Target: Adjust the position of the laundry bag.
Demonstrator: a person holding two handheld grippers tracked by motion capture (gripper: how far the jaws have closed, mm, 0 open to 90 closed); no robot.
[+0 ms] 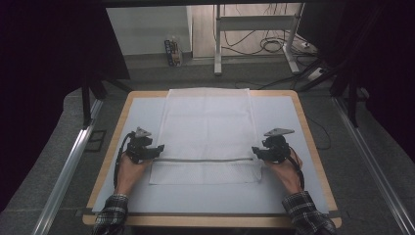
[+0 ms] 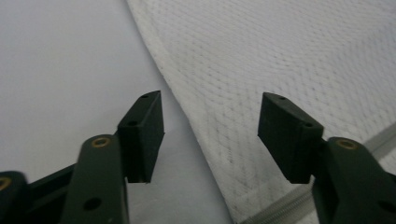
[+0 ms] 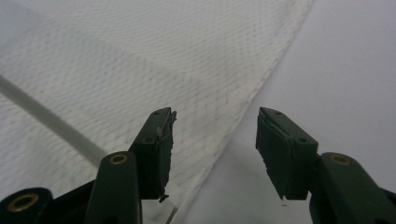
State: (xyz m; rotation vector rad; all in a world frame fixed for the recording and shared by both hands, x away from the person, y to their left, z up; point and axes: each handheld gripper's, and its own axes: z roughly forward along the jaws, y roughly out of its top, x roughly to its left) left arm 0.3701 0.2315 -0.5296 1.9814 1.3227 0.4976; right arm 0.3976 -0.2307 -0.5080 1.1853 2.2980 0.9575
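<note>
Evidently both grippers, left gripper (image 1: pixel 157 150) and right gripper (image 1: pixel 256 152), straddle the white mesh cloth's (image 1: pixel 208 122) side hems, fingers wide; close squarely on each hem together.

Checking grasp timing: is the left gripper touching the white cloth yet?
Apart. Left gripper view: left gripper has its jaws open, straddling the white cloth's edge without contact.

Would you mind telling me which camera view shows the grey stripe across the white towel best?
The high view: the grey stripe runs the towel's full width between both hand-held grippers. The left gripper view catches only a short piece at the frame's right edge; the right gripper view shows a blurred stretch near its left jaw.
</note>
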